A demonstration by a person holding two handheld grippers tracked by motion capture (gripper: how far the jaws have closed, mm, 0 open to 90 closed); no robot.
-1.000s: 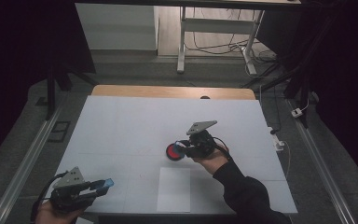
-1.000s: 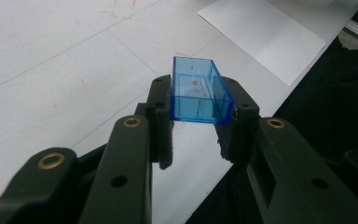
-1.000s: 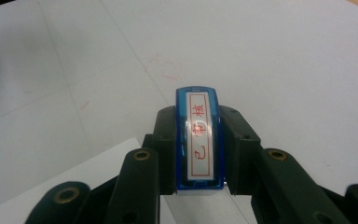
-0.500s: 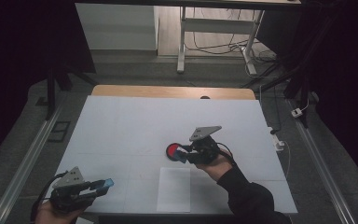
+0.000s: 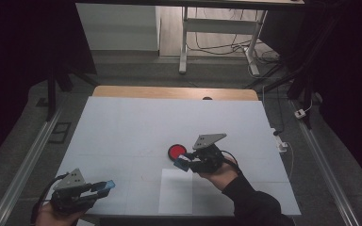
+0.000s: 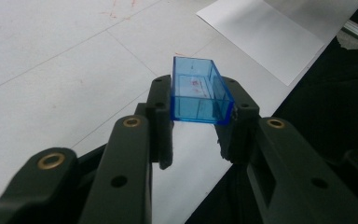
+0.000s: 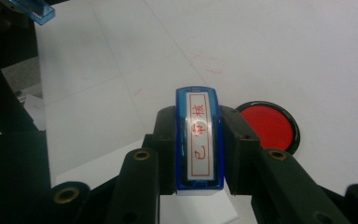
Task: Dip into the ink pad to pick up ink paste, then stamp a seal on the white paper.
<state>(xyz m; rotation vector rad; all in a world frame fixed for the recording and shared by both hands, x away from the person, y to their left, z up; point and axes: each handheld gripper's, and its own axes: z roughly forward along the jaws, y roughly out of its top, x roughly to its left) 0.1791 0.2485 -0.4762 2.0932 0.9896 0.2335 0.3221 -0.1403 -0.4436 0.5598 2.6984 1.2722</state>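
Note:
My right gripper (image 5: 183,163) is shut on a blue stamp (image 7: 199,140) with a white label of red characters, held just above the table. A round red ink pad (image 5: 176,151) lies right beside its tip, and in the right gripper view the ink pad (image 7: 266,125) sits to the right of the jaws. At the near left corner my left gripper (image 5: 104,185) is shut on a clear blue cap (image 6: 198,91), an open empty box gripped at its sides. A white paper sheet (image 5: 176,190) lies at the front, just near of the stamp.
The white table (image 5: 122,122) carries faint red marks and grid lines. Its wooden far edge (image 5: 169,92) holds a small dark spot. Metal rails run down both sides. A white plug and cable (image 5: 283,143) lie off the right edge.
My right gripper has drawn the stamp back from the red ink pad toward the near edge and the paper. The left gripper has stayed where it was.

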